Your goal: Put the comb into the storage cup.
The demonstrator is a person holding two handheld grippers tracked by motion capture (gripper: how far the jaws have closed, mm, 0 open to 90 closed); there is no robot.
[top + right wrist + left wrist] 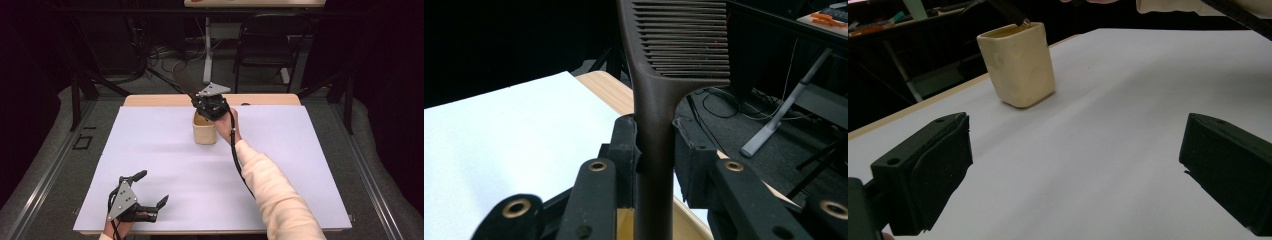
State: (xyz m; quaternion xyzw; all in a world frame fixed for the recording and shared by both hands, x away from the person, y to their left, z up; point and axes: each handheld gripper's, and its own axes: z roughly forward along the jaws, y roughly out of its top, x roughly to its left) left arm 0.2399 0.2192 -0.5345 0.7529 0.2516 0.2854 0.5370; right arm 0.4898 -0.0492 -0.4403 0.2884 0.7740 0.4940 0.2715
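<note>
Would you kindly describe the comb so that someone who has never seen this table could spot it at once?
Start at the white sheet covering the table, then find the cream square cup near its far edge. Just above the cup, the right hand-held gripper is shut on a dark brown comb. It is the one long thin toothed thing there, its handle running down between the jaws toward the cup.

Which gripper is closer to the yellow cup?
The right gripper. It sits just above the cup, shut on a dark comb. The left gripper rests open at the table's near edge, far from the cup.
</note>
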